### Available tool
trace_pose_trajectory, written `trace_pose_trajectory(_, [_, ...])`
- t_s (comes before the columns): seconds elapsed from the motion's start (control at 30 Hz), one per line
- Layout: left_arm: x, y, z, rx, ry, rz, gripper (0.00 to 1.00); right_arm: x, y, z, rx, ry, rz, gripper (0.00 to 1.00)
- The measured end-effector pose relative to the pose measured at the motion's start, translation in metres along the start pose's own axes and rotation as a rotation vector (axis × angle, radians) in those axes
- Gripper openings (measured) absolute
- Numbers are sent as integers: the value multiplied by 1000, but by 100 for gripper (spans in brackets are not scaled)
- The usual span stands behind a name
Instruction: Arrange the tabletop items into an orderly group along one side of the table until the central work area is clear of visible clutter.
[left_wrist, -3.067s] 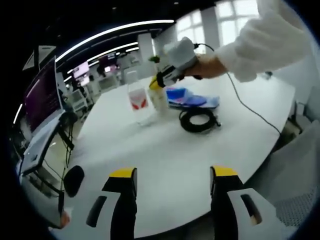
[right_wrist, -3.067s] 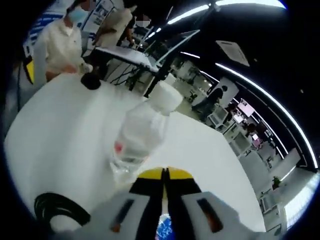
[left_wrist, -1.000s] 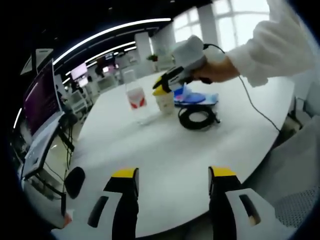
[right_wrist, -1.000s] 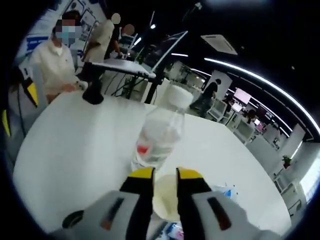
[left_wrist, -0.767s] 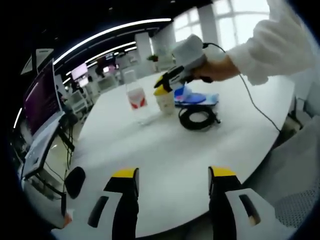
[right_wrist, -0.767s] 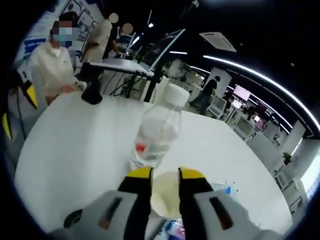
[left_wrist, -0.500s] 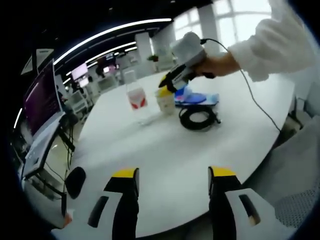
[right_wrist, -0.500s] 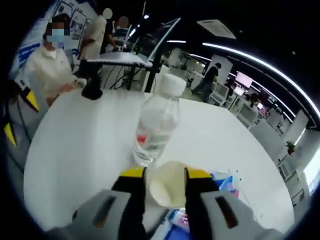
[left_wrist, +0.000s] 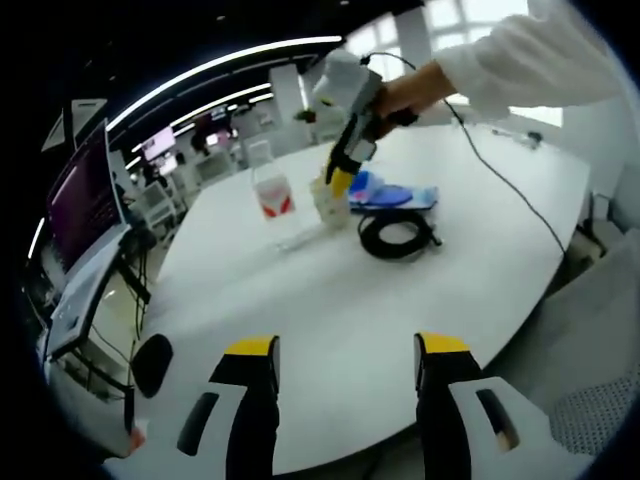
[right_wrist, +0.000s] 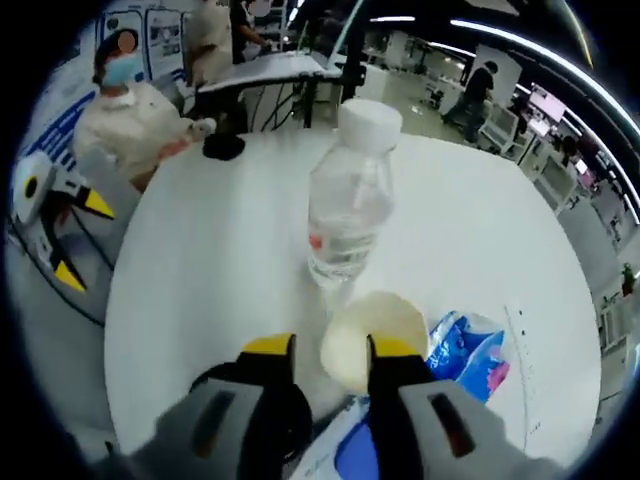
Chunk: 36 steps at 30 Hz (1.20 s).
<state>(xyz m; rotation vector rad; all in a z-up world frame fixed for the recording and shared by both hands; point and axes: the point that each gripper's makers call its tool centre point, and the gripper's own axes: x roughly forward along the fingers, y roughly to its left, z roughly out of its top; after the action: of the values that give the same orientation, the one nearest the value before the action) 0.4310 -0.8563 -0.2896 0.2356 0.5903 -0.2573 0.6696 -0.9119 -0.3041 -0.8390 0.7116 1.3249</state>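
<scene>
White round tabletop (left_wrist: 330, 300) in an open office with ceiling light strips. A clear water bottle (left_wrist: 272, 192), pale cup (left_wrist: 331, 200), blue packet (left_wrist: 385, 195) and black cable coil (left_wrist: 398, 238) sit grouped at its far side. Your right claw (right_wrist: 321, 350) tilts down over the cup (right_wrist: 372, 338), jaws parted, one tip inside the rim, not clenched. Your left claw (left_wrist: 346, 365) hovers spread wide, holding nothing, well apart from the group. Your hand (left_wrist: 415, 88) grips the right claw from above.

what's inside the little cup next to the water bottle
The cup by the bottle shows a pale, bare-looking inside near its rim; the right gripper covers its lower part, so the bottom stays unseen.
</scene>
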Motion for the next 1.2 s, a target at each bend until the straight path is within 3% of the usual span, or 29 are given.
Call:
trace_pose_trajectory(0.2, [0, 1, 0, 1, 1, 4, 50, 12, -2, 1, 5, 15, 1, 17])
trace_pose_trajectory(0.3, [0, 1, 0, 1, 2, 5, 50, 18, -7, -5, -30, 55, -8, 0])
trace_pose_trajectory(0.47, [0, 2, 0, 2, 1, 7, 50, 15, -16, 5, 18, 25, -36, 0])
trace_pose_trajectory(0.67, [0, 2, 0, 4, 0, 7, 50, 6, -9, 18, -12, 12, -51, 0])
trace_pose_trajectory(1.2, [-1, 2, -1, 3, 1, 9, 49, 24, 9, 16, -5, 39, -7, 0])
